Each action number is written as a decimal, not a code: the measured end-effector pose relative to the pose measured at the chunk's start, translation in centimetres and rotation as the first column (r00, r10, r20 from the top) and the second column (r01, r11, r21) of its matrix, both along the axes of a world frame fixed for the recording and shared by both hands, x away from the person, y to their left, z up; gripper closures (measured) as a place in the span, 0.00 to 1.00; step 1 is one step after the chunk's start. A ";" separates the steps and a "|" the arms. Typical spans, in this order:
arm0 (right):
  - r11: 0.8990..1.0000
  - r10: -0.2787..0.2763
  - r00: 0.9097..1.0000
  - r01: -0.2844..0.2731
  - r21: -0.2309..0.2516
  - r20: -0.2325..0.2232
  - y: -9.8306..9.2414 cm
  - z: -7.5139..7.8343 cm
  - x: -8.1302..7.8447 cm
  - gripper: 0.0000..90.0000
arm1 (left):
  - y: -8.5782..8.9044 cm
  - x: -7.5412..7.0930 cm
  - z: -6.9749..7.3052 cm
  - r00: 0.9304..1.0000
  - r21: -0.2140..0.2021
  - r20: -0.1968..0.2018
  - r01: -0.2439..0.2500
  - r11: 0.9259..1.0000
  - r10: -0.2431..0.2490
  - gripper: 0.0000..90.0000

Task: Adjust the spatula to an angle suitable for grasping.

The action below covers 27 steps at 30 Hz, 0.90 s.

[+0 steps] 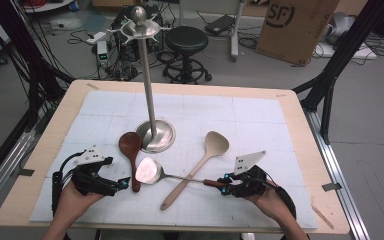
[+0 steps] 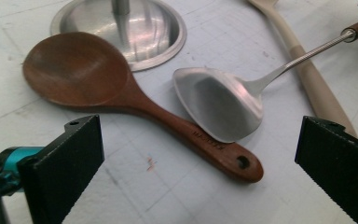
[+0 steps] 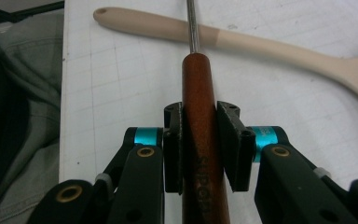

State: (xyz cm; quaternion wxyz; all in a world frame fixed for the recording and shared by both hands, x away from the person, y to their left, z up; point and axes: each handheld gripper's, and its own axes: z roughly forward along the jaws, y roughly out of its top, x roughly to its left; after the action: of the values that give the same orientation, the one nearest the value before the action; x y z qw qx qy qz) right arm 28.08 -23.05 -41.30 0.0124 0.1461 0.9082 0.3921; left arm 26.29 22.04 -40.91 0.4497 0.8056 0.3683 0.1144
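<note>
On white mat: right gripper jaws clamp metal spatula handle.

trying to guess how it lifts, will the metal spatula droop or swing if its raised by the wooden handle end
The metal spatula probably stays stiff: its thin steel shaft looks rigid. It may feel head-heavy, since the right gripper clamps the wooden handle far from the broad blade, so the head could dip or twist. The round handle might rotate between the flat pads. Its shaft crosses the pale wooden spoon, which could get nudged.
</note>
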 end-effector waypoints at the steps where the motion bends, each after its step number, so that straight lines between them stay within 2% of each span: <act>1: 1.000 0.002 1.000 -0.002 0.003 0.004 0.0 0.2 0.1 0.81 | -0.2 0.0 0.0 1.000 0.002 -0.001 0.005 1.000 -0.005 0.02; 5: 1.000 0.012 1.000 -0.012 0.010 0.018 0.2 1.1 0.4 0.81 | -1.0 0.1 0.2 1.000 0.017 -0.003 0.031 0.999 -0.031 0.02; 8: 1.000 0.024 0.999 -0.024 0.009 0.023 0.4 1.6 0.6 0.81 | -1.7 0.1 0.3 0.998 0.046 0.000 0.063 0.997 -0.063 0.03; 13: 1.000 0.026 1.000 -0.026 0.010 0.017 0.5 2.1 0.8 0.81 | -2.9 0.0 0.4 0.994 0.061 -0.006 0.106 0.993 -0.106 0.03; 18: 0.999 0.033 0.999 -0.033 0.011 0.008 0.6 2.7 1.0 0.81 | -3.4 0.0 0.4 0.991 0.066 -0.012 0.132 0.989 -0.131 0.05; 27: 0.999 0.045 0.999 -0.045 0.019 0.000 0.5 3.3 1.2 0.81 | -4.0 0.2 0.5 0.989 0.057 -0.017 0.145 0.988 -0.144 0.05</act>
State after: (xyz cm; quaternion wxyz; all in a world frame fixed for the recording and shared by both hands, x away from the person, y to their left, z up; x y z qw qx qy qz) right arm 29.32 -22.57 -38.01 0.0019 0.1257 0.9076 0.4006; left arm 26.46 18.07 -40.41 0.4308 0.8437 0.3082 0.0871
